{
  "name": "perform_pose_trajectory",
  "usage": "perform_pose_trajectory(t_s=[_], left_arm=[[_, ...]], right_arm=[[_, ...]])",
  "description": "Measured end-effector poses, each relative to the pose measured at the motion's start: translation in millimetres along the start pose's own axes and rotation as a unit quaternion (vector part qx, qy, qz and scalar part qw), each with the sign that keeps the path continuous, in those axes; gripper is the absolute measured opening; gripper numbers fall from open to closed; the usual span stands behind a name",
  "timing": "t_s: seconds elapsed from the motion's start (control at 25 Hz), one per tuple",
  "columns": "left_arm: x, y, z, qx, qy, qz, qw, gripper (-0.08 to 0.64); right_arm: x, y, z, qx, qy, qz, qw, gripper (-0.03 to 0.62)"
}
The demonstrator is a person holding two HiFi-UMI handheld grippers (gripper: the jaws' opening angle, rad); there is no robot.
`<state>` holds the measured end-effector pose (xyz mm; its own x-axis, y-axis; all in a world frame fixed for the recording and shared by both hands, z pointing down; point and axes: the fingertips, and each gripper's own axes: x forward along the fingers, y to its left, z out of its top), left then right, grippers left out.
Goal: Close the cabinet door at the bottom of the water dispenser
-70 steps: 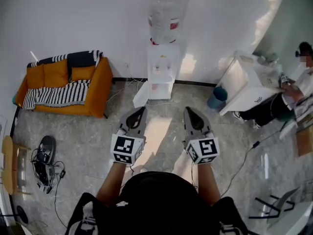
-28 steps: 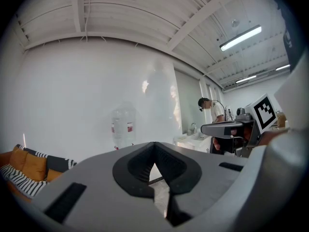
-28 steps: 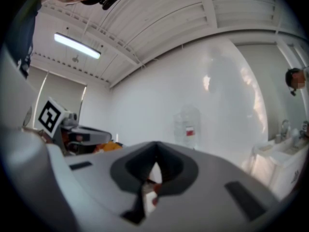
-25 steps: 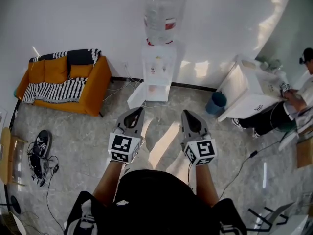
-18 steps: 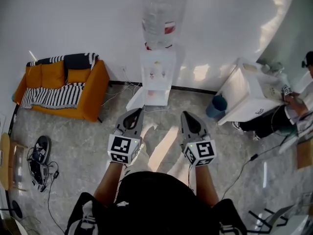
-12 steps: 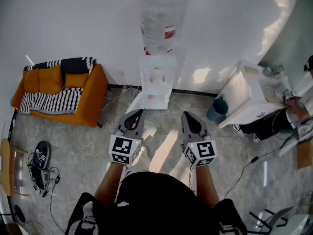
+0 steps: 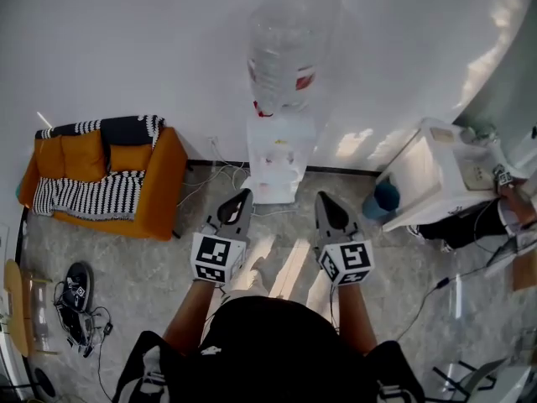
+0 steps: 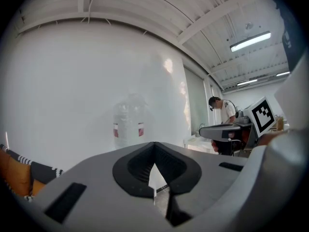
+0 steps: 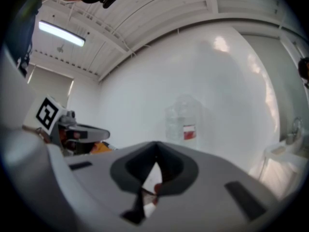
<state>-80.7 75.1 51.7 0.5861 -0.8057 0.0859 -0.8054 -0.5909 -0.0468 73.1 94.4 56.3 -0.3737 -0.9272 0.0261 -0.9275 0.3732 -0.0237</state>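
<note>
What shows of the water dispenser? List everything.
The water dispenser is a white upright cabinet against the white wall, standing on the grey floor between the orange sofa and a white table. A clear, large bottle with a red-and-white label sits inverted on top. Small taps show on its front. Its bottom door appears swung open.

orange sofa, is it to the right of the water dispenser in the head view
No, the orange sofa stands to the left of the water dispenser, along the wall.
</note>
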Motion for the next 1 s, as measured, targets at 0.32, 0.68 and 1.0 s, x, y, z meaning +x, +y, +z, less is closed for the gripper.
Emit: perform_pose_trajectory(t_s=[0.32, 0.68, 1.0], left_arm=[[48.5, 66.3, -1.0, -0.003, 0.005, -0.008, 0.9999, 0.008], [80.5, 103.7, -11.6, -0.01, 0.013, -0.017, 0.9997, 0.009], [100.1, 109.5, -31.0, -0.019, 0.037, -0.014, 0.999, 0.008]], right_arm=[[76.2, -9.0, -1.0, 0.003, 0.011, -0.015, 1.0, 0.034], [117.9, -18.1, -15.8, 0.007, 0.027, -0.033, 0.999, 0.034], [127.5, -45.1, -39.3, 0.017, 0.06, -0.053, 0.997, 0.034]])
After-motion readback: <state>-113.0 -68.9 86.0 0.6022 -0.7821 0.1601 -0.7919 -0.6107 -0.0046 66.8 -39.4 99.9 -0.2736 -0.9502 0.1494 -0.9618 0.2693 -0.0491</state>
